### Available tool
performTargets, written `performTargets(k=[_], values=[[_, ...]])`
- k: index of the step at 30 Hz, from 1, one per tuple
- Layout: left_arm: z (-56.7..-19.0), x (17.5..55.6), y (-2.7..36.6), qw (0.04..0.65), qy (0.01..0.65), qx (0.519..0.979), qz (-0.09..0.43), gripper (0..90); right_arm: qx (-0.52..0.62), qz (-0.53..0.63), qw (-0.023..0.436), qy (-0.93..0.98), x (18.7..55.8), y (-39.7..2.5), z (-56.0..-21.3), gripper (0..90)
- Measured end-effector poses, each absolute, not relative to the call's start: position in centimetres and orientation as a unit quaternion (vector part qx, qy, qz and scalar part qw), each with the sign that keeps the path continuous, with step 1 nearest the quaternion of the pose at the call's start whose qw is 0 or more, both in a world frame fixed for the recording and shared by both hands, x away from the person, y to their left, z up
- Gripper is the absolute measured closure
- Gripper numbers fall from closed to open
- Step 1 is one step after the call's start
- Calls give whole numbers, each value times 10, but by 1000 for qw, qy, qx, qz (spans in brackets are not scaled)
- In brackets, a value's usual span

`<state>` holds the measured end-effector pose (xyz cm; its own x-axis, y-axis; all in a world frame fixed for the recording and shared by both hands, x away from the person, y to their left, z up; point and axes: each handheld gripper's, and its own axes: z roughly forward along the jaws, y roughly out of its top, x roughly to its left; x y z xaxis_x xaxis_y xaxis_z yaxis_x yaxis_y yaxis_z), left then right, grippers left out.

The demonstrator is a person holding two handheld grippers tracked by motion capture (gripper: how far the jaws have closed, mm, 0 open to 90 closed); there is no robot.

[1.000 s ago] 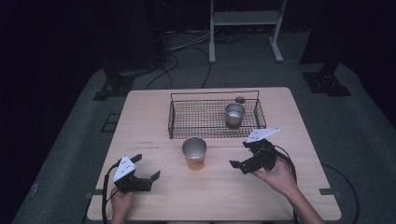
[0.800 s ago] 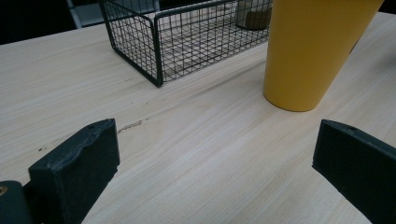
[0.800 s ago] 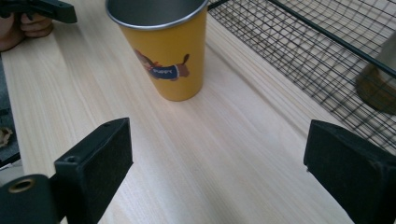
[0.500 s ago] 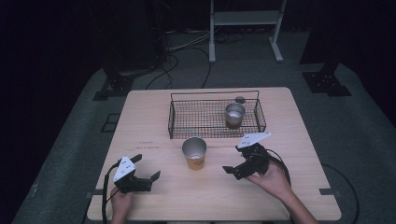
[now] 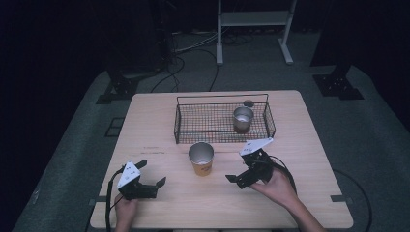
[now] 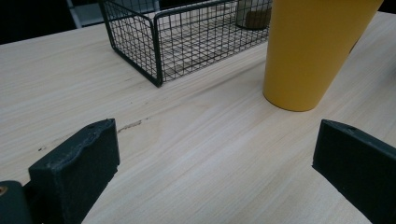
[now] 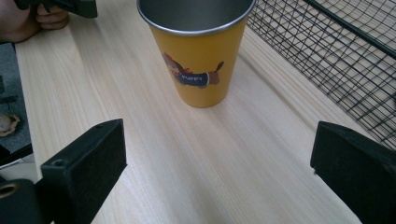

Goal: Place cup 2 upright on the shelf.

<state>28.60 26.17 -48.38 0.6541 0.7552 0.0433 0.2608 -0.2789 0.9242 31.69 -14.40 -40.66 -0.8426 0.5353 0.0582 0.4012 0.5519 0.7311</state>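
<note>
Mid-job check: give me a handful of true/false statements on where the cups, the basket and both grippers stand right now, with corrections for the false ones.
1. The yellow cup stands upright on the table, outside the wire basket. True.
2. The right gripper is shut on the yellow cup. False: its jaws are wide open, short of the cup.
3. A metal cup stands inside the basket. True.
4. The left gripper holds the basket's rim. False: it is open, near the table's front edge, apart from the basket.
5. The yellow cup lies tipped on its side. False: it is upright, mouth up.
</note>
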Motion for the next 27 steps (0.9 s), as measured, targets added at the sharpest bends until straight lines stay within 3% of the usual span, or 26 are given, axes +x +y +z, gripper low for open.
performTargets(k=[27], values=[[-484,286,262,500,335,760,247,0,248,387,86,884,328,-103,-414,8]])
